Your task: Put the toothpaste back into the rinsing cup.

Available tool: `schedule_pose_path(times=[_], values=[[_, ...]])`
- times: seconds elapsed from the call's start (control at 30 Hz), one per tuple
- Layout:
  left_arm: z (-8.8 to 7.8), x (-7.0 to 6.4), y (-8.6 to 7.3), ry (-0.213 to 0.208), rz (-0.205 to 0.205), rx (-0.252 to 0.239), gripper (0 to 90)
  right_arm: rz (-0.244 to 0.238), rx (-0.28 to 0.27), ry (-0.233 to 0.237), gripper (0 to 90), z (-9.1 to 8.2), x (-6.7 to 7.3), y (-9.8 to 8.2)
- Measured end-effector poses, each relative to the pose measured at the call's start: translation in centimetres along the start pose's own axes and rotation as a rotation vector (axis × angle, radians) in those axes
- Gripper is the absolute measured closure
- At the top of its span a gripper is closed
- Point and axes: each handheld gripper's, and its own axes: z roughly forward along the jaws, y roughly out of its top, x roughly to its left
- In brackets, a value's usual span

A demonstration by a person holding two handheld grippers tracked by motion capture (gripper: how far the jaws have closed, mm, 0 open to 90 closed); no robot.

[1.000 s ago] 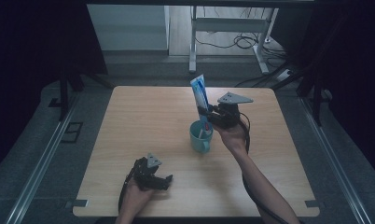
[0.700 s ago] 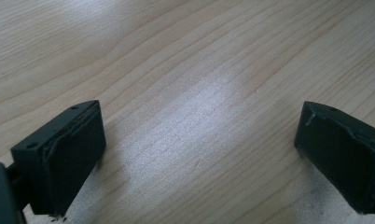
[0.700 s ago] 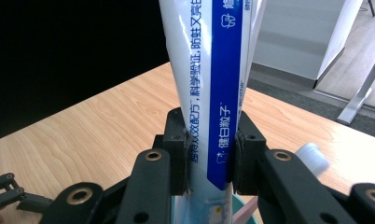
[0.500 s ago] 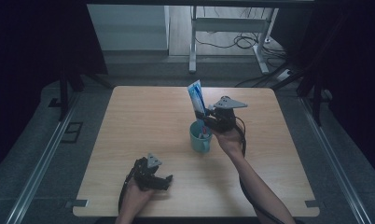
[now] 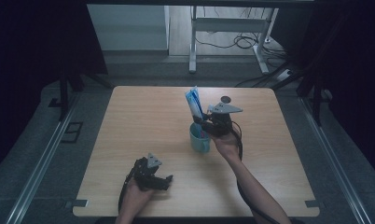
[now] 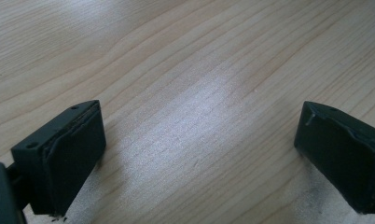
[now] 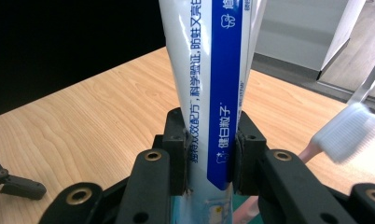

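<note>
The right gripper (image 5: 205, 122) has its jaws clamped on a toothpaste tube (image 7: 213, 88), which stands upright between them, its lower end in the teal cup (image 5: 199, 139) below. A toothbrush (image 7: 349, 133) sits just right of the jaws. The tube bears Chinese print on a blue band. The left gripper (image 5: 163, 181) rests on the surface (image 5: 139, 121), jaws apart, bare wood between them.

Two black handheld grippers showing blocky matte jaws, right gripper (image 5: 205, 122) wearing a grey three-cornered plate and round bolt holes, left gripper (image 5: 168, 181) carrying a smaller grey plate, black cables trailing along bare, unsleeved forearms
</note>
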Motion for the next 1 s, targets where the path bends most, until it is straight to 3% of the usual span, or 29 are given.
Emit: schedule_pose_path(times=[1.0], values=[[0.0, 0.0, 0.0, -0.002, 0.003, -0.002, 1.9, 0.009, 0.056, -0.004, 70.4, 1.8, 0.1, -2.7]])
